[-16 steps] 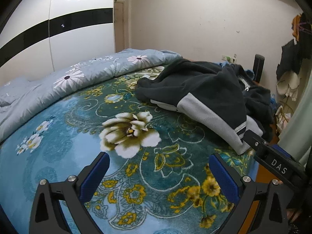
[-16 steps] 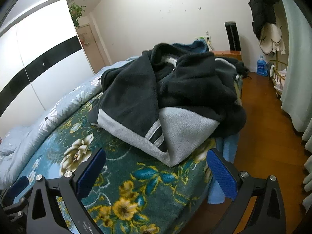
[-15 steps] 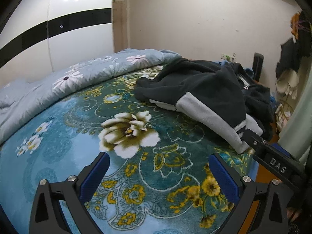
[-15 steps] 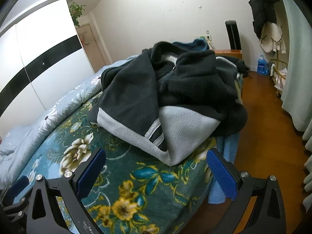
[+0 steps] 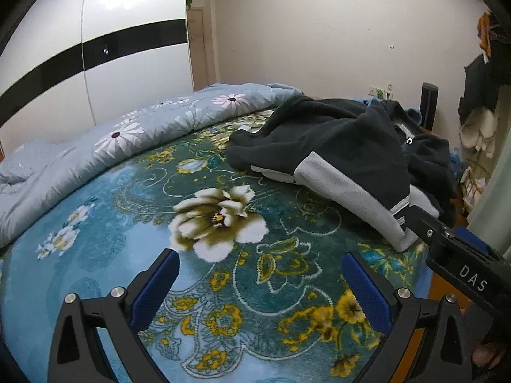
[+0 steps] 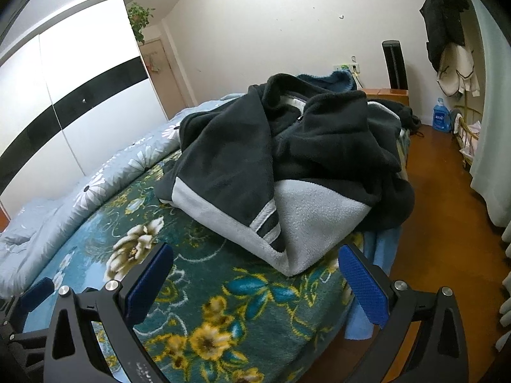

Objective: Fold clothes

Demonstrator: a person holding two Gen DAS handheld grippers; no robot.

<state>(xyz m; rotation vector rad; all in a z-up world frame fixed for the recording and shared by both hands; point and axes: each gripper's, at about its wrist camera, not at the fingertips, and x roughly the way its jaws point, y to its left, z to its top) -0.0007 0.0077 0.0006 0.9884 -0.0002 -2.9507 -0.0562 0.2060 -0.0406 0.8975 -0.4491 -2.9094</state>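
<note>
A crumpled dark fleece jacket with light grey panels (image 5: 338,156) lies in a heap at the far right corner of the bed, on a teal flowered blanket (image 5: 134,210). In the right wrist view the jacket (image 6: 287,159) fills the middle, its grey hem nearest me. My left gripper (image 5: 260,284) is open and empty, low over the blanket, short of the jacket. My right gripper (image 6: 255,281) is open and empty, just short of the grey hem. The right gripper's body shows at the right edge of the left wrist view (image 5: 460,261).
A pale blue daisy-print duvet (image 5: 105,146) lies bunched along the bed's left side by a white wardrobe (image 5: 80,48). The bed's right edge drops to a wooden floor (image 6: 447,210). A blue bottle (image 6: 440,118), basket and hanging clothes (image 6: 447,25) stand at the right wall.
Almost nothing has changed. Both views shifted very slightly; both grippers stay open and the jacket has not moved.
</note>
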